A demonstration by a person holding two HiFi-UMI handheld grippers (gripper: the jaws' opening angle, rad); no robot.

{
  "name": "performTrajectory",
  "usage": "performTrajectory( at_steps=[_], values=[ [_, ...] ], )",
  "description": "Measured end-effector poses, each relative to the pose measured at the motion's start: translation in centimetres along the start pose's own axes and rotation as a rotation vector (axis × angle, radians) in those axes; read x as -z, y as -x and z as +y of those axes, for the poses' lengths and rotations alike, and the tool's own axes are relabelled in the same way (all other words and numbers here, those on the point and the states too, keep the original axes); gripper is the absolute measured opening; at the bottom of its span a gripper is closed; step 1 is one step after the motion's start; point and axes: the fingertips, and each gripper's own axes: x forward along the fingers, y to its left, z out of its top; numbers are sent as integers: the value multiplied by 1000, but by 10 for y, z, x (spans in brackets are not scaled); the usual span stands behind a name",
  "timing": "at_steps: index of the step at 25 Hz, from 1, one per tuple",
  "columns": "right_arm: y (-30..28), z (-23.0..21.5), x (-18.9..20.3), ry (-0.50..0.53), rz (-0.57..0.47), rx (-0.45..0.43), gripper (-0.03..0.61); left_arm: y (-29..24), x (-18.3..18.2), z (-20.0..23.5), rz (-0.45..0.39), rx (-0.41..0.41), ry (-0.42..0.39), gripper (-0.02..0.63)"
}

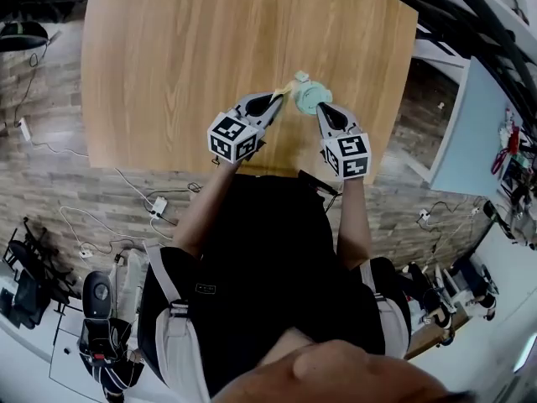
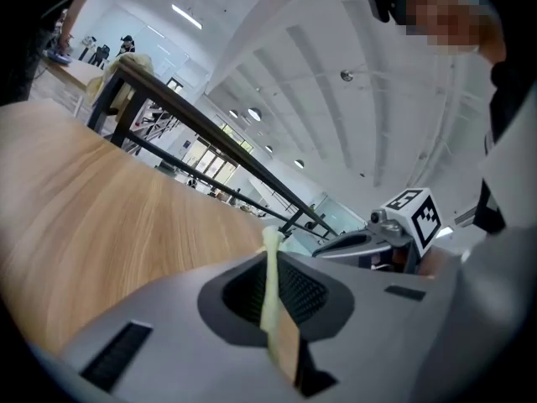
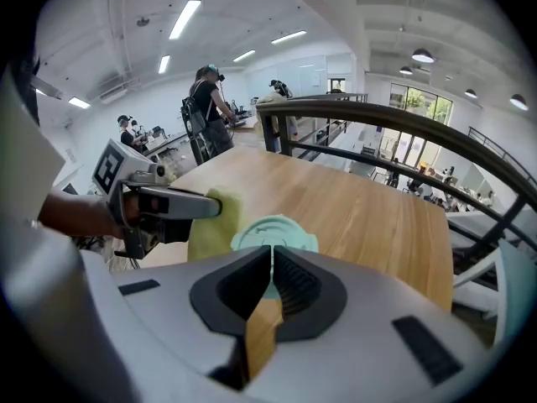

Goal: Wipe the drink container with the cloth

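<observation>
R gripper (image 3: 270,254) is clamped on the mint drink container (image 3: 273,232): a thin bit is pinched btwn the jaws, round top showing just past the tips. L gripper (image 2: 270,254) is clenched on the yellow cloth (image 2: 270,296). Both are by the near edge of the table (image 1: 168,74), toward its right corner. Cloth lies at the container's left side, touching or v. near. Wipe prob. falls to L, sweeping rightward.

The light wood-grain surface (image 1: 210,49), standing on a plank floor (image 1: 50,183) trailed with cables (image 1: 75,218), has a mint container (image 1: 312,97) at its near edge, though whether that container rests on the wood or hangs just above it cannot be told.
</observation>
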Motion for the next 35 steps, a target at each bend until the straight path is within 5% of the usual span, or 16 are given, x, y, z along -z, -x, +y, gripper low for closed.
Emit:
performTrajectory(
  at_steps=[14,21,35],
  values=[
    [-6,-1,0,-16,60,-114,34,-46,30,5,94,142,167,32],
    [-7,1,-2,-12,70,-140,34,-55,44,15,150,189,183,32],
    [-6,1,0,9,80,-140,32,-81,88,56,252,143,169,32]
  ],
)
